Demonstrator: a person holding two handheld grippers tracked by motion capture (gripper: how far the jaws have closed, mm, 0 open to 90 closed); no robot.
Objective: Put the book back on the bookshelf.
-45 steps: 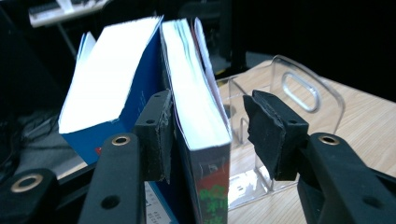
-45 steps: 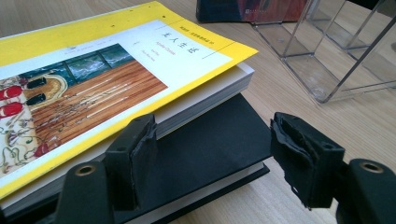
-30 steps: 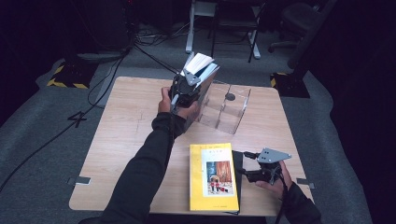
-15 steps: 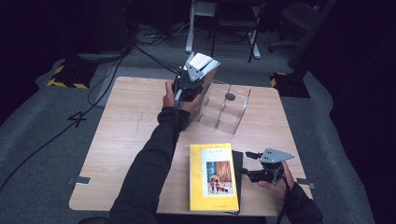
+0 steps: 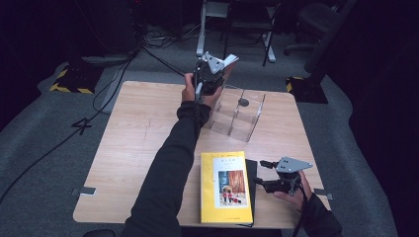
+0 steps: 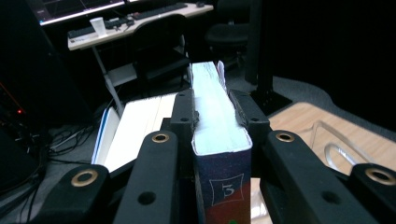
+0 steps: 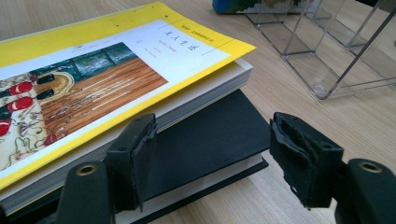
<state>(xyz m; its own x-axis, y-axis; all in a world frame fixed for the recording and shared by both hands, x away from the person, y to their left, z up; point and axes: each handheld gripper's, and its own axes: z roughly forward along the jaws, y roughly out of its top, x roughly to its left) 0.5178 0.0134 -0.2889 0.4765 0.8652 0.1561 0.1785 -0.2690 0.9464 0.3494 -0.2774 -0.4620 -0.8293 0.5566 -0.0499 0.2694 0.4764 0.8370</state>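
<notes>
Left tongs [image 6: 219, 116]: clamped on a thick book [image 6: 217, 116], one black pad on each cover. In the high view they sit at top centre of the frame [image 5: 217, 66], raised above the far edge of the worktop [image 5: 138, 143].
Held book: my left gripper view shows its pale, smooth page block end-on, a dark blue spine or cover edge with a white boxed figure, and a slip of paper poking out at the far end. The high view gives just a light wedge [image 5: 230, 60] past the grey plate.
Right tongs [image 7: 210, 144]: apart, gripping nothing, the frayed foam pads level with a stack of two books. In the high view they are at lower right [image 5: 259, 174], just beside that stack.
Yellow book [image 5: 226, 186]: glossy yellow cover with a white panel and a picture of a wooden floor and red figures; it lies flat on top. My right gripper view shows its thick cream page edge.
Black book [image 7: 210, 140]: matte, hard-cornered, underneath, jutting out to the right.
Clear organiser [image 5: 237, 114]: transparent plastic walls, upright compartments, centre of the high view, just beside my left hand [image 5: 192, 91].
Worktop: pale wood grain, rounded corners.
</notes>
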